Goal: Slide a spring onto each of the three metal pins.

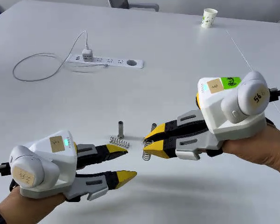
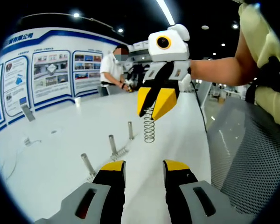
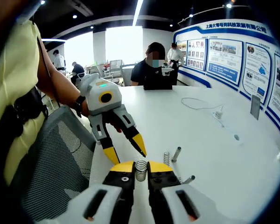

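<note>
Right tool (image 1: 146,141), centre of head view: jaws pinched almost shut on one spring (image 1: 147,154) by its top coils, the rest hanging free. Left tool (image 1: 130,163), lower left: jaws apart, empty. Three pins (image 2: 112,143) stand on the surface (image 1: 186,56). A second spring (image 1: 119,141) lies beside them. Judgement: the spring is light, thin-wired and bouncy. Grip lightly near one end and keep the bore clear.
</note>
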Tool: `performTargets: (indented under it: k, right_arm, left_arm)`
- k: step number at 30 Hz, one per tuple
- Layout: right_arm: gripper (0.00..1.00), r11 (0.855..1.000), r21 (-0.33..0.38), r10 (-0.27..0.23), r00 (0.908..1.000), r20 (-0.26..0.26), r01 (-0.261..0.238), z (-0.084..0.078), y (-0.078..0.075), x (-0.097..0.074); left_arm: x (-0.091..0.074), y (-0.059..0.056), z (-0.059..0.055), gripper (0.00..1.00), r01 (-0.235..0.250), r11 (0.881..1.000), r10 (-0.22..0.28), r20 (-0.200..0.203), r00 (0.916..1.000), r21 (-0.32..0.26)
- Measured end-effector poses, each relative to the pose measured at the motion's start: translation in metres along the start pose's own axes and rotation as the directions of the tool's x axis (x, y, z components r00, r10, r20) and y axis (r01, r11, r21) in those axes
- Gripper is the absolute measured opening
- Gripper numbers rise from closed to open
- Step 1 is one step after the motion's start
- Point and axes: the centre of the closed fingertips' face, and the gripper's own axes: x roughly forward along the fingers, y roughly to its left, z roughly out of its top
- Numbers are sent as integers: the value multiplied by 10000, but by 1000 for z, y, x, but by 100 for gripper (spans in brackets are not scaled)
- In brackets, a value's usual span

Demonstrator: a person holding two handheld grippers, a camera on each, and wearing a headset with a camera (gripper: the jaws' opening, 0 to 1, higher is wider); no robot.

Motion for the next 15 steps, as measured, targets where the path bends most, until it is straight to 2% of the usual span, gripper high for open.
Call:
performTargets:
  k: [9,15]
  right_arm:
    - [11,9957,296,-879,9961,32,878,-8,-24,-23]
    - [11,9843,548,-1687,9855,161,1676,-10,-46,-40]
  left_arm:
    - [-13,14,-3,42,-640,9977,642,56,9979,-223]
    - [-20,21,-4,45,-990,9944,993,48,9950,-370]
